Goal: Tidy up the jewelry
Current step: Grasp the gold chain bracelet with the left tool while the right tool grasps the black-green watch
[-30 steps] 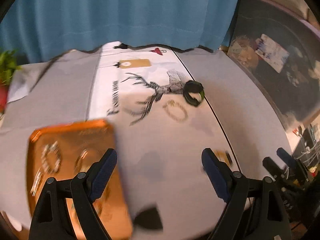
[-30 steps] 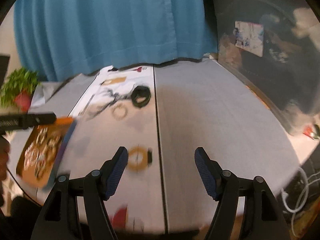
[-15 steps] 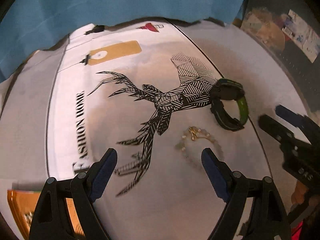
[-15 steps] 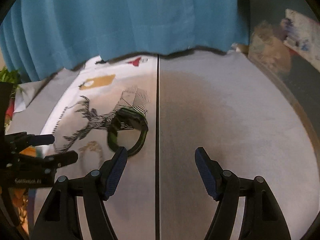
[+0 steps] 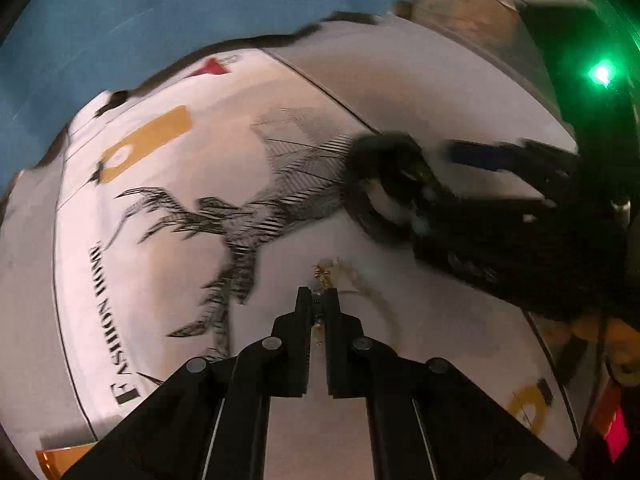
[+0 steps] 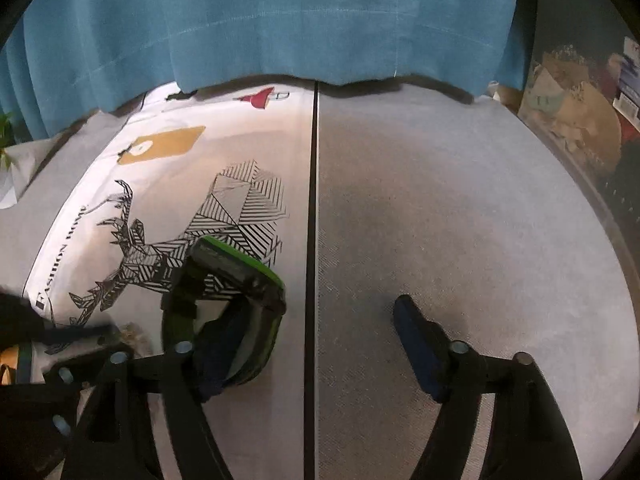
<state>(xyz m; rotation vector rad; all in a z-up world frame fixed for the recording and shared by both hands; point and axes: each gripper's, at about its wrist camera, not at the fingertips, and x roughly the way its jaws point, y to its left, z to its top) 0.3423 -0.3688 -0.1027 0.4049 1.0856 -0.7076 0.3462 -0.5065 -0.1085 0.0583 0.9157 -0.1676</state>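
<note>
The left gripper (image 5: 319,310) is pinching the gold bracelet (image 5: 362,286) on the printed cloth (image 5: 168,264); the right gripper (image 6: 320,352), jaws spread wide, is straddling the black-and-green watch (image 6: 228,300) near the cloth's right edge.

A grey cloth covers the table (image 6: 460,220). On its left part lies a white printed mat (image 6: 248,152) bearing a black geometric deer (image 6: 168,248), an ochre tag shape (image 6: 164,146), a small red figure (image 6: 256,98) near the far edge, and the words "FASHION HOME" (image 5: 108,320) along one side. A teal curtain (image 6: 260,20) hangs behind the table. A green leafy plant (image 6: 5,136) shows at the far left. A green light (image 5: 601,74) glows at the upper right of the left view.
</note>
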